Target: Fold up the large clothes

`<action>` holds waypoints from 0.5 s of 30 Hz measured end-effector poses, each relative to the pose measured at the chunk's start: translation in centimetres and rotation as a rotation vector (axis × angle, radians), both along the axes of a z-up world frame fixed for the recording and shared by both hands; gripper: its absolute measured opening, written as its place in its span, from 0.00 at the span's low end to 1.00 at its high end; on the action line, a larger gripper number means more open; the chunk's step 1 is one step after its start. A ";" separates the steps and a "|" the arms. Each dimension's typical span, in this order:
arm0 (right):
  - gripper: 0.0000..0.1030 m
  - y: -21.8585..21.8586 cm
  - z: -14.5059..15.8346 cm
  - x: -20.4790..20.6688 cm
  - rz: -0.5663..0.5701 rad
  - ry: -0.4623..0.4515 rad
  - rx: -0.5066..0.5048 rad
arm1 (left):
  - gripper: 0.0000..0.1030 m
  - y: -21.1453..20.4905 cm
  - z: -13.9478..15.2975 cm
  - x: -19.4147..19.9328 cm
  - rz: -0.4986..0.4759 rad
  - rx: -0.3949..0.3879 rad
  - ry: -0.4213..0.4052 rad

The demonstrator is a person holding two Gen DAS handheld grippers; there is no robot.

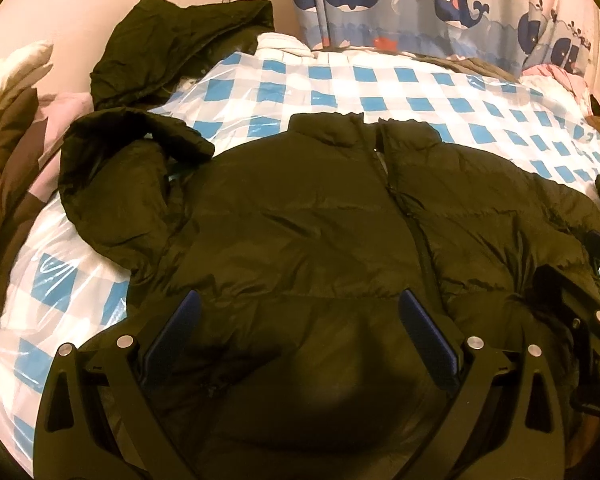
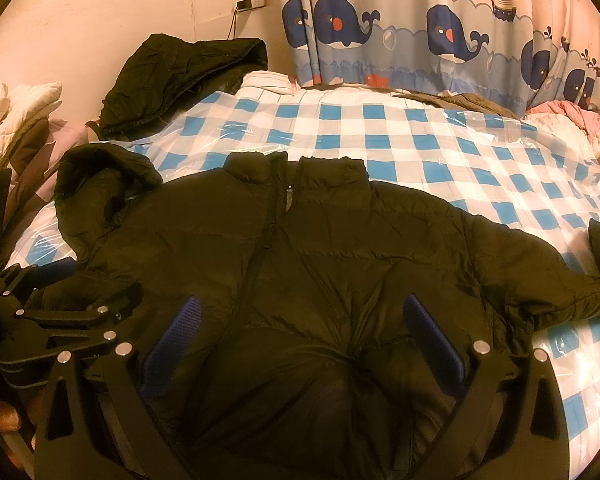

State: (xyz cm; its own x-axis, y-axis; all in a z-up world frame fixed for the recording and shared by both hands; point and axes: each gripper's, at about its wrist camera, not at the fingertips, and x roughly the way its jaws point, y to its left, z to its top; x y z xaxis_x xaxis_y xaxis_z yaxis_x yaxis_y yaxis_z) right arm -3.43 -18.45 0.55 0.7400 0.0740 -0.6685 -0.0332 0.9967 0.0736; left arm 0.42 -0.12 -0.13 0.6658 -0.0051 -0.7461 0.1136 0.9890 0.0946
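Note:
A dark puffer jacket lies front up on the blue-and-white checked bed cover, collar away from me, zipper down the middle. Its left sleeve is bent upward; its right sleeve stretches out to the right. It also shows in the right wrist view. My left gripper is open over the jacket's lower left front, holding nothing. My right gripper is open over the lower right front, holding nothing. Each gripper shows at the edge of the other's view, the right one and the left one.
A second dark jacket is heaped at the bed's far left against the wall. Pillows and bedding lie at the left. A whale-print curtain hangs behind the bed. Pink clothes sit at the far right.

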 end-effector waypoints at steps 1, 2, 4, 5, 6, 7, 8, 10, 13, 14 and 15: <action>0.95 0.0 0.0 0.0 0.000 0.000 0.001 | 0.92 -0.1 0.0 0.0 -0.001 0.001 -0.001; 0.95 0.0 0.0 0.0 0.000 -0.001 -0.001 | 0.92 -0.1 0.0 0.0 -0.002 0.001 -0.001; 0.95 -0.1 0.0 0.0 0.000 -0.003 -0.001 | 0.92 -0.1 0.0 -0.1 0.000 0.002 -0.001; 0.95 0.0 0.0 0.0 0.000 -0.004 0.000 | 0.92 -0.1 0.1 -0.1 0.000 0.001 0.000; 0.95 -0.1 0.0 0.0 0.000 -0.005 0.000 | 0.92 -0.1 0.0 -0.1 -0.001 0.000 -0.001; 0.95 -0.1 0.0 0.0 -0.002 -0.002 0.002 | 0.92 -0.1 0.0 -0.1 -0.002 0.000 -0.002; 0.95 0.0 0.0 0.0 -0.002 -0.002 0.002 | 0.92 -0.1 0.0 -0.1 -0.003 0.000 -0.002; 0.95 -0.1 0.0 0.0 -0.002 0.000 0.002 | 0.92 -0.3 0.0 -0.2 -0.007 -0.001 -0.003; 0.95 -0.1 0.0 0.0 -0.003 -0.003 0.002 | 0.92 -0.3 -0.1 -0.3 -0.022 -0.018 0.000; 0.95 -0.1 0.0 0.0 -0.004 -0.002 0.001 | 0.92 -0.3 -0.1 -0.3 -0.028 -0.027 0.003; 0.95 -0.1 0.0 0.0 -0.003 -0.004 0.000 | 0.92 -0.3 -0.1 -0.4 -0.037 -0.040 0.006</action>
State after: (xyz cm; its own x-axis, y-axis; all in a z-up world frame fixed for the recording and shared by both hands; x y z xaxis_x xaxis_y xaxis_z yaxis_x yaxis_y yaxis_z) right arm -3.44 -18.59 0.58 0.7427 0.0718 -0.6658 -0.0302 0.9968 0.0738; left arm 0.05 -0.41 -0.22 0.6600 -0.0596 -0.7489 0.1506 0.9871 0.0542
